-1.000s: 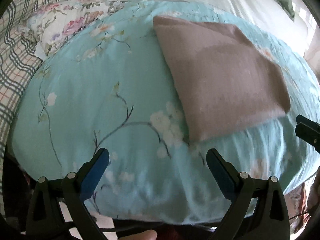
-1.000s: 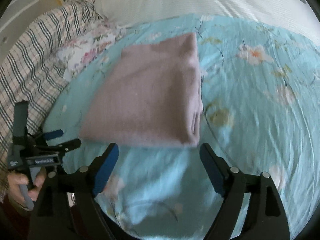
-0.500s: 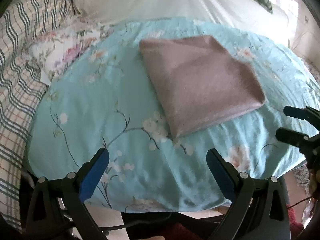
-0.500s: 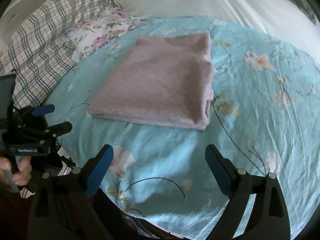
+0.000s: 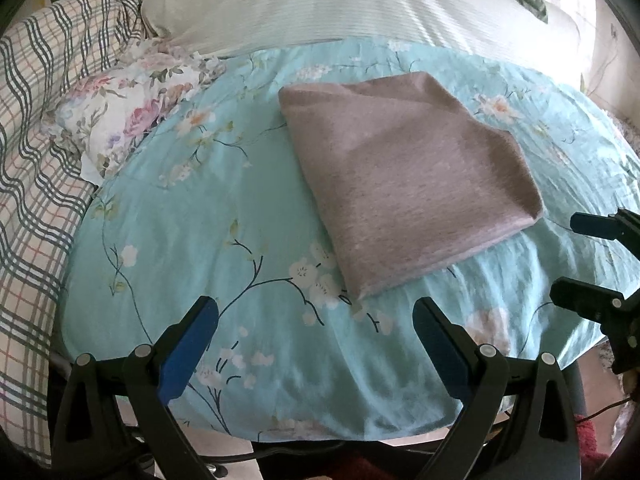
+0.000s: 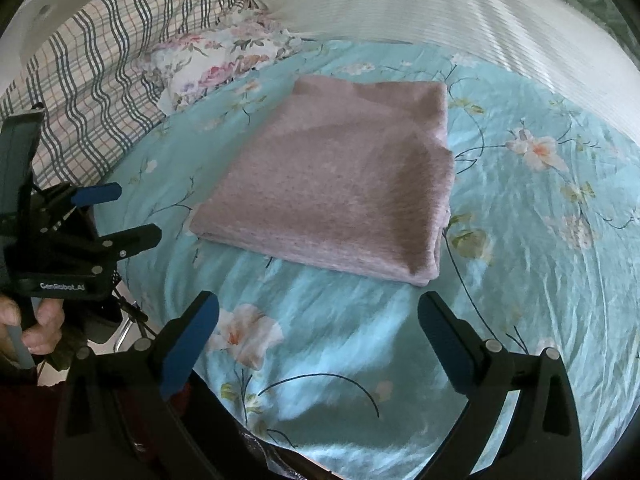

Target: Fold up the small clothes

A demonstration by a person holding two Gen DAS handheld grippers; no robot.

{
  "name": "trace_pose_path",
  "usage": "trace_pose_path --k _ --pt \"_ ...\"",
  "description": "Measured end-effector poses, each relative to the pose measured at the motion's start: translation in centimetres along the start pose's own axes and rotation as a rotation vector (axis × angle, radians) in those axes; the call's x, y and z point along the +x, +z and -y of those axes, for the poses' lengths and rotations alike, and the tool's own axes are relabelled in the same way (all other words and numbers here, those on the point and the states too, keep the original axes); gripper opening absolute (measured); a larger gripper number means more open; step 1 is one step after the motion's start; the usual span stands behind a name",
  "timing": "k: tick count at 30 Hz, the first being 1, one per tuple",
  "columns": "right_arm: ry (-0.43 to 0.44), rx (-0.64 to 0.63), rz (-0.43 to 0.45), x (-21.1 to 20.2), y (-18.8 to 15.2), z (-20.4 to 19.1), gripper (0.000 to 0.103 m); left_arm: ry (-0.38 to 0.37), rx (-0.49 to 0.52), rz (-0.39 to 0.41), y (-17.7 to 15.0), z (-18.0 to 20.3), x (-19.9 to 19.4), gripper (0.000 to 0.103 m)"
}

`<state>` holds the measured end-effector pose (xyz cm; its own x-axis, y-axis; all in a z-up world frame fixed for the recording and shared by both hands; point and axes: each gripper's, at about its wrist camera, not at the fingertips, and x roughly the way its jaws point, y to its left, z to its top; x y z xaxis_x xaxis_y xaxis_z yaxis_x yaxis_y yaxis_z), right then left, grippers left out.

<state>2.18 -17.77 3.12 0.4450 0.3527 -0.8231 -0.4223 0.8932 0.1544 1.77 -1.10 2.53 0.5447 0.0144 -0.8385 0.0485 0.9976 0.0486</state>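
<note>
1. Left wrist view: the left gripper [image 5: 316,344] fills the bottom of the frame, its blue-padded fingers [image 5: 188,348] spread wide with nothing between them, only the turquoise floral sheet [image 5: 192,224] of the bed beneath.
2. The folded mauve garment [image 5: 404,184] lies flat on that sheet in the centre right of the frame, well apart from the left fingers. Its nearest corner points toward the bottom centre.
3. At the right edge the right gripper [image 5: 580,260] shows as two black fingers set apart, empty, just beside the garment's right corner.
4. A floral cloth [image 5: 128,120] and a plaid blanket [image 5: 36,140] sit at upper left; a white ribbed cover [image 5: 340,4] runs along the top.
5. Right wrist view: the right gripper [image 6: 318,344] has just been opening and stands wide, nothing between its fingers.
6. The folded garment [image 6: 340,184] lies in the frame's centre, above the fingers and clear of them.
7. At left, a hand [image 6: 32,320] holds the left gripper [image 6: 116,216], its fingers apart and empty.
</note>
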Motion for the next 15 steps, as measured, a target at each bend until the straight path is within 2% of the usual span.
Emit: trace_pose_path --k 15 --pt "0.007 0.007 0.023 0.3 2.1 1.0 0.100 0.006 -0.037 0.005 1.5 -1.2 0.8 0.098"
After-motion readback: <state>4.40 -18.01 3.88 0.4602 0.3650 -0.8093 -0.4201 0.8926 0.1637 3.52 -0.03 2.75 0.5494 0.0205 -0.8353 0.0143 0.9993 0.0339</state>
